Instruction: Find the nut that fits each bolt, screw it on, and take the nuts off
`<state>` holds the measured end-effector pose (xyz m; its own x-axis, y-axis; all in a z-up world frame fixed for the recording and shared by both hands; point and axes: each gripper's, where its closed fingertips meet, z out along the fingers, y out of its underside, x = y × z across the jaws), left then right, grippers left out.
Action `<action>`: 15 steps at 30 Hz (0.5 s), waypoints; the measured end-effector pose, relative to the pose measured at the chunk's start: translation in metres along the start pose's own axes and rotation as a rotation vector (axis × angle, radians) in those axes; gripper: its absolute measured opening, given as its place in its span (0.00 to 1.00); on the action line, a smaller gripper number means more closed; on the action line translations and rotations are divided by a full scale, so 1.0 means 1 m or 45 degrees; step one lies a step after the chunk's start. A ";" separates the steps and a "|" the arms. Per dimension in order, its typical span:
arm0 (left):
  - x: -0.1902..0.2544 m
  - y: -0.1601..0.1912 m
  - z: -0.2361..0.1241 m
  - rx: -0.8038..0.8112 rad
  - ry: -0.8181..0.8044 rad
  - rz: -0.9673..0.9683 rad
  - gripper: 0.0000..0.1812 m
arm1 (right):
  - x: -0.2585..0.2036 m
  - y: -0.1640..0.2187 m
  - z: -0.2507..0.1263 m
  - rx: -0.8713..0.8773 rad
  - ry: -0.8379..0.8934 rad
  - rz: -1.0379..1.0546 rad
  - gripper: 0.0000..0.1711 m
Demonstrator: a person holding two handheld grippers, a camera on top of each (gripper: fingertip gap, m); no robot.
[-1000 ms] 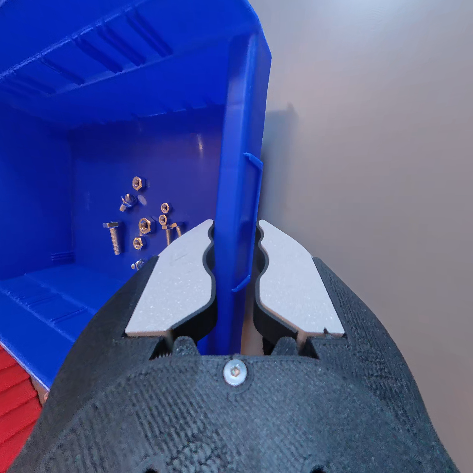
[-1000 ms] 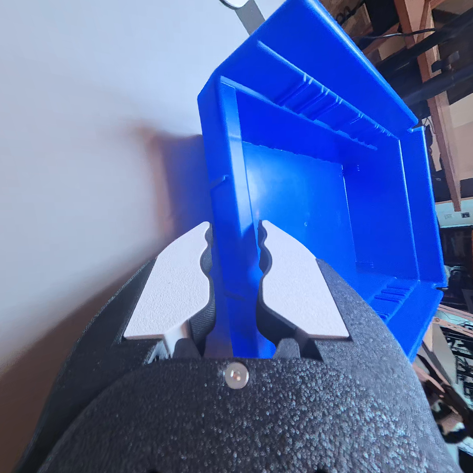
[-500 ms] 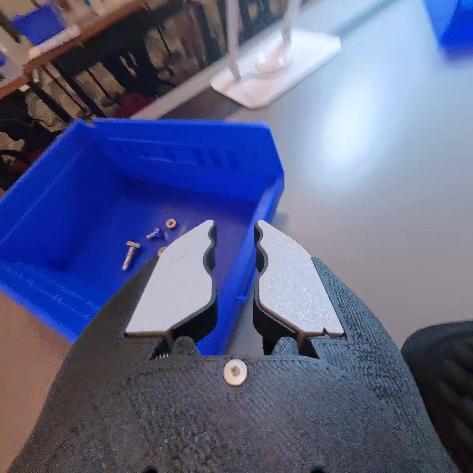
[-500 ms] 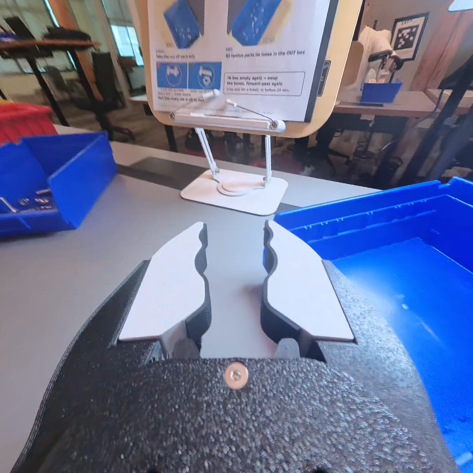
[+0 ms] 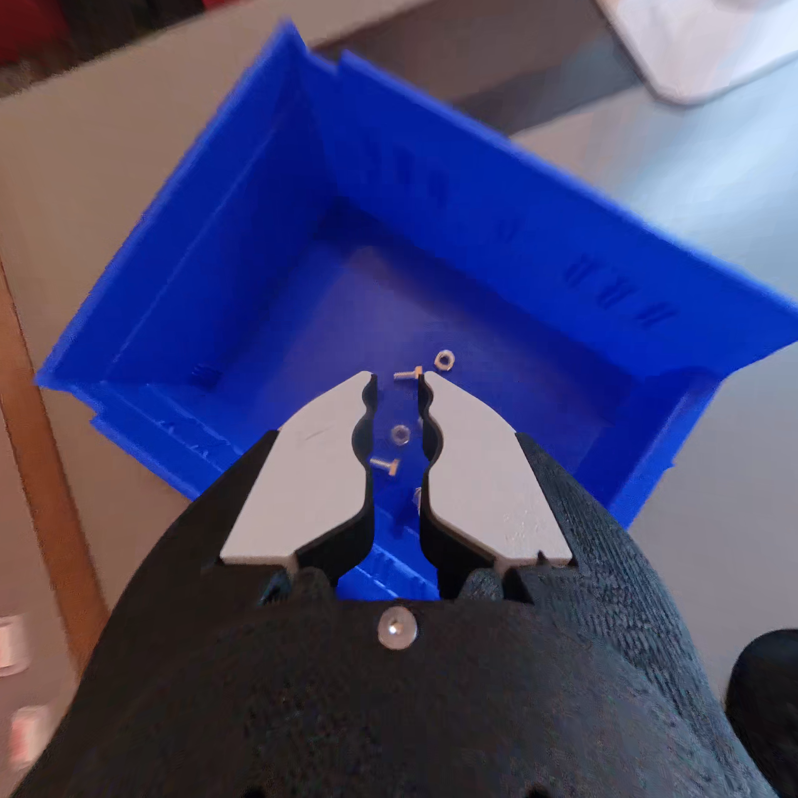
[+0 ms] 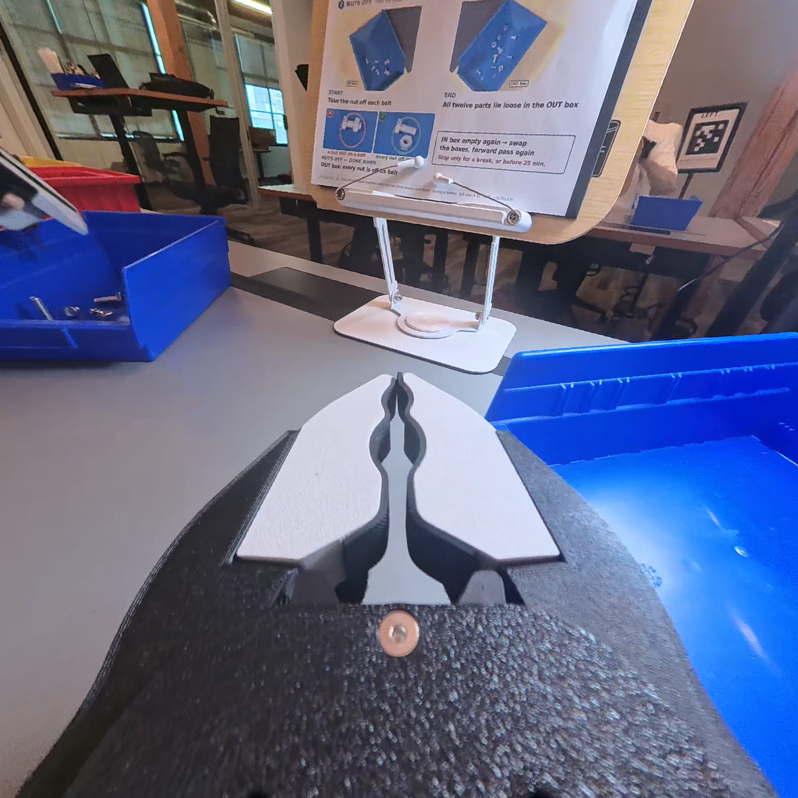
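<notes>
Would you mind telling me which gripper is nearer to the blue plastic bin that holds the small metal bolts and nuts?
Left. The left gripper hangs directly above that blue bin; the right gripper is across the grey table, well right of it.

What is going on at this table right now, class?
A person holds a two-finger gripper in each hand. The left gripper, open and holding nothing, hangs over a blue bin with loose nuts and bolts on its floor, among them a nut and a small bolt. The right gripper is shut on nothing above the grey table, beside a second blue bin that looks empty where visible. An instruction sheet on a stand is behind.
</notes>
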<state>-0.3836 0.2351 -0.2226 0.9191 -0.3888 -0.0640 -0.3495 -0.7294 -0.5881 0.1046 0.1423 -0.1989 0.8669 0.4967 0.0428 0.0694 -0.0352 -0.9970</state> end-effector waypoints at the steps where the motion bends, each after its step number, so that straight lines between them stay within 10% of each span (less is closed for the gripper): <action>1: -0.002 0.006 0.009 -0.100 -0.003 0.056 0.10 | 0.001 0.001 0.000 -0.004 -0.003 0.010 0.00; 12: -0.025 0.060 0.070 -0.779 0.005 0.294 0.21 | -0.011 0.013 0.003 -0.056 -0.074 -0.057 0.00; 15: -0.022 0.066 0.078 -0.821 0.038 0.338 0.10 | -0.014 0.018 0.004 -0.075 -0.089 -0.078 0.00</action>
<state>-0.4123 0.2395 -0.3231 0.7854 -0.6088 -0.1120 -0.6084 -0.7925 0.0414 0.0912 0.1383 -0.2174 0.8237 0.5587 0.0965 0.1517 -0.0532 -0.9870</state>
